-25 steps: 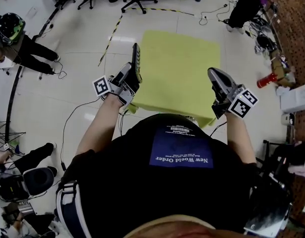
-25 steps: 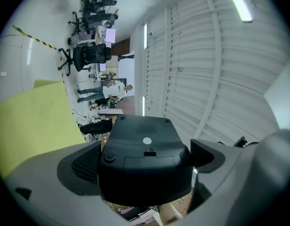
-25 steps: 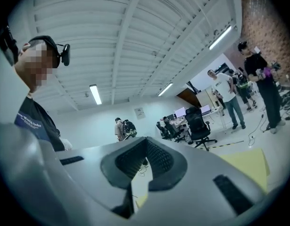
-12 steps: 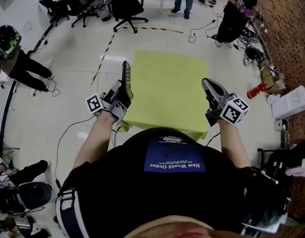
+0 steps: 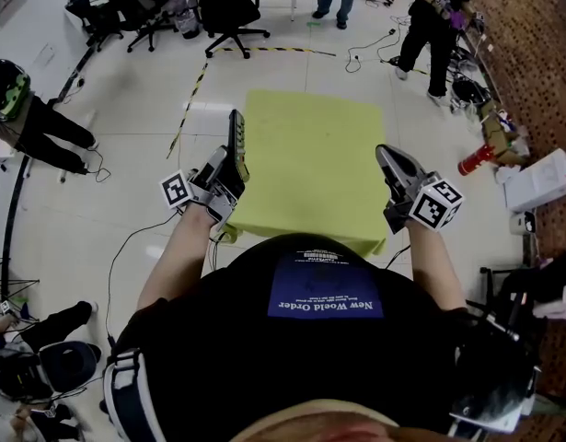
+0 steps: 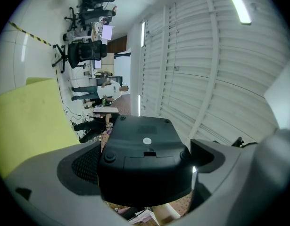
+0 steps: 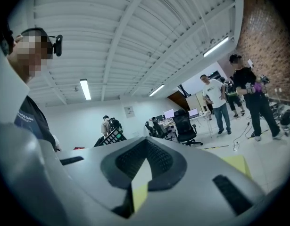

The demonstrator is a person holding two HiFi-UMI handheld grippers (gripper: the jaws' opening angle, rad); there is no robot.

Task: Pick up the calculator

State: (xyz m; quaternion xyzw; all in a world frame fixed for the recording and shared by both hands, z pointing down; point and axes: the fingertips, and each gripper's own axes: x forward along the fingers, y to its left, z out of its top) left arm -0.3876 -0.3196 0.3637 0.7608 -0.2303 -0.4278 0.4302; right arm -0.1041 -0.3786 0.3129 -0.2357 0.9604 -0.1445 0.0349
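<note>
Near the yellow table's [image 5: 310, 168] near-left corner, the left gripper [image 5: 225, 175] clamps the calculator [image 5: 236, 144]. It stands on edge in the air over the table's left side, black underside toward that gripper's camera. At the near-right corner, the right gripper [image 5: 394, 168] is pinched closed on nothing. The pickup looks done; next calls only for a steady hold.

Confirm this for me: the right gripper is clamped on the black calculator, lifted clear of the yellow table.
Not quite: it is the left gripper, not the right, that is clamped on the black calculator, lifted clear of the yellow table. The left gripper view shows the calculator between its jaws. The right gripper is shut on nothing.
</note>
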